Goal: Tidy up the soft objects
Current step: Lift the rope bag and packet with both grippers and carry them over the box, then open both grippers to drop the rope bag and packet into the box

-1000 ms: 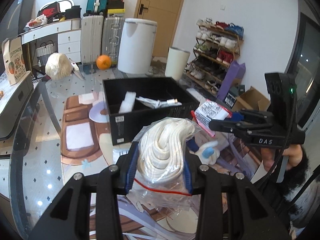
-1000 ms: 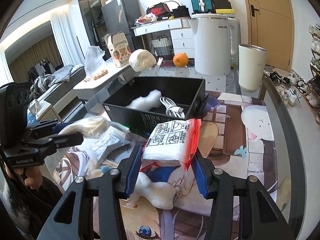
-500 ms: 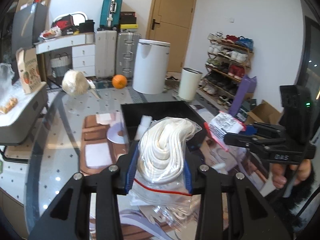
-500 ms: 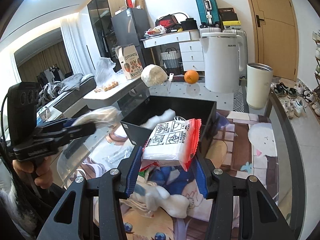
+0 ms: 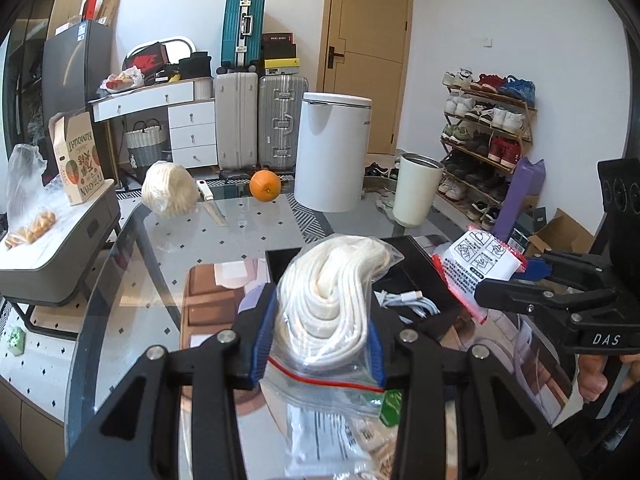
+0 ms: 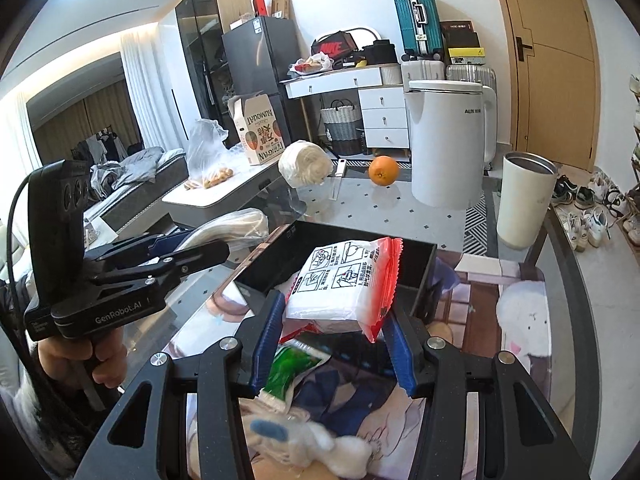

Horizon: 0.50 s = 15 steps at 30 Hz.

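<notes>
With both loads lifted off the counter [image 5: 240,240], the step in hand looks like carrying them to the black bin [image 6: 416,256] and dropping them in.

Left tool [image 5: 318,340]: pinching a clear zip bag of coiled white rope [image 5: 332,292], blue pads pressed into the sides of the coil. Bag tail with the red zip line hangs loose below the grip. Bundle sits in front of the bin's near edge, above the counter.

Right tool [image 6: 332,340]: pinching a white packet with red edge [image 6: 344,284], printed pictograms facing up, held roughly flat. It hangs just over the bin's near rim.

How to do it well, as judgement:
- Clear the near wall before tilting down; the slack bag tail could snag on the rim.
- Keep the two tools apart over the bin; they converge on one opening, so release one load, then the other.
- Open only once each load is over the bin floor. A white cable [image 5: 412,304] already lies inside; aim beside it.
- Rope is squashy and the plastic slick, so hold the squeeze steady and avoid jerks.

Left on the counter: a green pouch [image 6: 296,368] and a small white plush toy [image 6: 344,452], under the right tool. Both probably go in next.
</notes>
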Each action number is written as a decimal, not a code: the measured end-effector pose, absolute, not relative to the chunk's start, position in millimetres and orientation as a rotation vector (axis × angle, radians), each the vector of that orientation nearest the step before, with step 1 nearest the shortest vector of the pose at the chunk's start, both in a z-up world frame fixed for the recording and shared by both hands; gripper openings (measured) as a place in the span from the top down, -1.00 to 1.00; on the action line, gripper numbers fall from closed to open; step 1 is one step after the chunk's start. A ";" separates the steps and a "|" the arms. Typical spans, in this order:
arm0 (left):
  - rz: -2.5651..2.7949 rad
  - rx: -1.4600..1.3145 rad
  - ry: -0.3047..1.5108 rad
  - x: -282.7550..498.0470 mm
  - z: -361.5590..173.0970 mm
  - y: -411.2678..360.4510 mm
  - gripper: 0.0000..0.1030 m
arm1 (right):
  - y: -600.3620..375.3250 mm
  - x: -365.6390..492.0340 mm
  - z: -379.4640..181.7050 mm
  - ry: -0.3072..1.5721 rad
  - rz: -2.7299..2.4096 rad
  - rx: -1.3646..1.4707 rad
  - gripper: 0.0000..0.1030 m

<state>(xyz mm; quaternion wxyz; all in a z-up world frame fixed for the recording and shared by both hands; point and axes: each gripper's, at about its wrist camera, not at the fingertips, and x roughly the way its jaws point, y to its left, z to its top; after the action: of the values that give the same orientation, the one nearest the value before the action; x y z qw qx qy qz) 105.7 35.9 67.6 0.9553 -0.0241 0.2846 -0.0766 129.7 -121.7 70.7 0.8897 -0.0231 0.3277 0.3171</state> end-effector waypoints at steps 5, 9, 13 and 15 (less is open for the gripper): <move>-0.152 -0.057 0.589 128.4 64.8 34.2 0.26 | -112.7 149.4 67.3 0.697 0.661 -0.070 0.05; -0.155 -0.054 0.595 146.2 61.2 31.2 0.26 | -105.1 164.2 60.7 0.716 0.658 -0.085 0.05; -0.168 -0.043 0.602 159.9 58.5 25.6 0.26 | -97.4 176.9 54.6 0.734 0.657 -0.108 0.05; -0.168 -0.030 0.611 167.5 55.0 22.3 0.26 | -93.9 183.0 51.0 0.743 0.652 -0.124 0.05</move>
<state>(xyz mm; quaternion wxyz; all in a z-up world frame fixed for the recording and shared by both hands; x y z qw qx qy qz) 167.5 22.3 55.0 0.9501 -0.0147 0.3006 -0.0825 183.0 -93.9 51.0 0.8786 -0.0596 0.3561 0.3125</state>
